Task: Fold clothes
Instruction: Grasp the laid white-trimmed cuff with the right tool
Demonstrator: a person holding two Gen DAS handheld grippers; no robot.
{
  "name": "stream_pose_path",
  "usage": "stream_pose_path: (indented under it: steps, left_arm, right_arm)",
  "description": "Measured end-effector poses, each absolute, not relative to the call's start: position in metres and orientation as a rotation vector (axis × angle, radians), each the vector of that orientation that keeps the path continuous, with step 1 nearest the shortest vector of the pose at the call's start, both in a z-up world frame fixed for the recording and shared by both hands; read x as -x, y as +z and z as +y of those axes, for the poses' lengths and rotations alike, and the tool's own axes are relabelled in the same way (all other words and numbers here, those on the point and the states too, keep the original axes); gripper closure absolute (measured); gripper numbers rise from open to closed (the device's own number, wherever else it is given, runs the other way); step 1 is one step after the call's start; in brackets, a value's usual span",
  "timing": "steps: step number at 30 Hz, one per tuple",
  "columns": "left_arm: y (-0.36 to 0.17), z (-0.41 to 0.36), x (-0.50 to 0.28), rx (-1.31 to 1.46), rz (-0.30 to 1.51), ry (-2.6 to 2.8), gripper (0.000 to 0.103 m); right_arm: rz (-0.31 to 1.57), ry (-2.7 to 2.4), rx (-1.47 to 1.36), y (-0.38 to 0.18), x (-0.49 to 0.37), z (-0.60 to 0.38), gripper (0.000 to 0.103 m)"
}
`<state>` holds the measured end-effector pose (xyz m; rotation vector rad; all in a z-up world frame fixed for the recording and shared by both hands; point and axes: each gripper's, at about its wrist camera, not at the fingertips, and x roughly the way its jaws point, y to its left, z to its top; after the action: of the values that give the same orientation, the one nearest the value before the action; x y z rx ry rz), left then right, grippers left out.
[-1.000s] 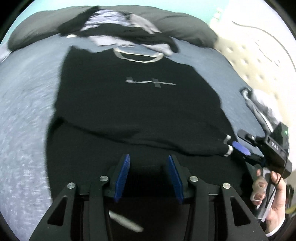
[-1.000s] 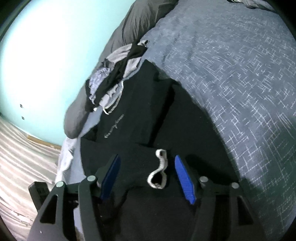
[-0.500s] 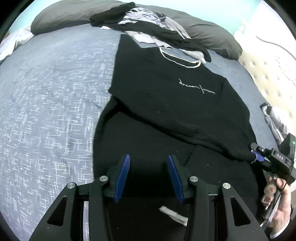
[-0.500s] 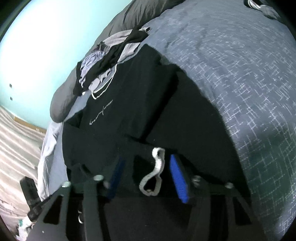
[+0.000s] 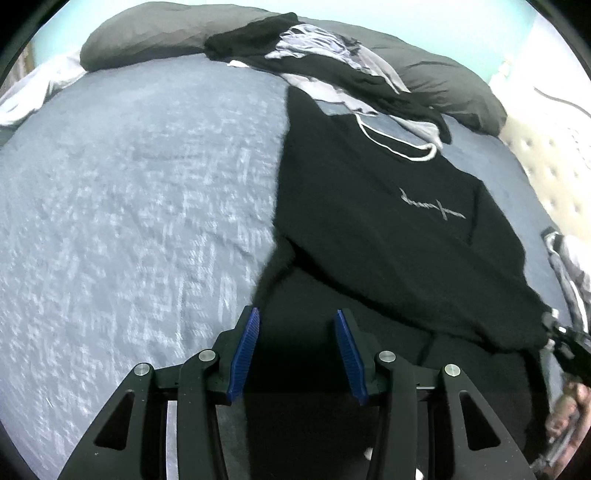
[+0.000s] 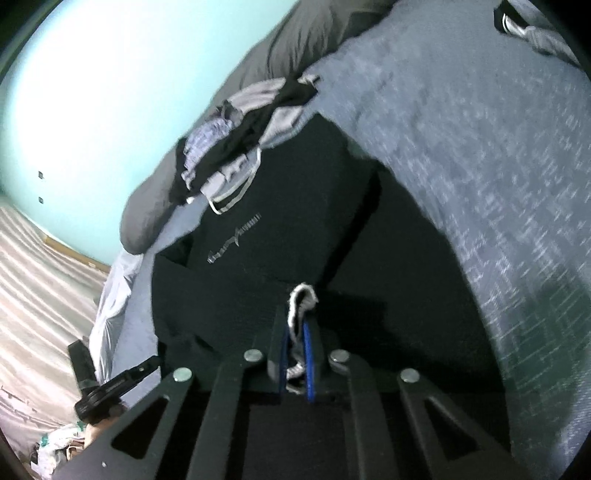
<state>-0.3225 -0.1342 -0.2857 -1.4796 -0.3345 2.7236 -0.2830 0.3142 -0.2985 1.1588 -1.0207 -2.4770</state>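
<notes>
A black sweatshirt [image 5: 388, 229] with a white-trimmed neck and small grey script lies spread on the blue-grey bed [image 5: 129, 206]. One sleeve is folded across its lower body. My left gripper [image 5: 295, 332] hovers open over the garment's lower left part, with only black cloth showing between its blue pads. In the right wrist view the same sweatshirt [image 6: 280, 206] lies ahead, and my right gripper [image 6: 297, 332] is shut on the sleeve's white-edged cuff [image 6: 303, 295]. The right gripper also shows at the far right of the left wrist view, at the sleeve end [image 5: 554, 332].
A pile of black and grey clothes [image 5: 325, 62] lies against the dark grey pillows [image 5: 155, 33] at the head of the bed. More grey clothing [image 5: 569, 266] sits at the right bed edge. A tufted headboard and a pale teal wall [image 6: 110, 92] stand beyond.
My right gripper has closed on the white-edged cuff, which lay loose between its open fingers before. The left gripper has swung to the left, so the sweatshirt now sits right of centre.
</notes>
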Motion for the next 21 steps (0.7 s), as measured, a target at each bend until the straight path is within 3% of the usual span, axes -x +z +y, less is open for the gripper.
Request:
stream_pose_path:
  steps: [12,21]
  left_arm:
    - [-0.287,-0.113,0.359,1.506,-0.054,2.735,0.056]
    - [-0.287,-0.095,0.371,1.494,0.021,2.706,0.056]
  right_arm:
    - [-1.174,-2.581,-0.991,-0.278,0.264,0.361,0.097]
    - [-1.218,-2.647,-0.953,-0.276,0.257,0.379,0.097]
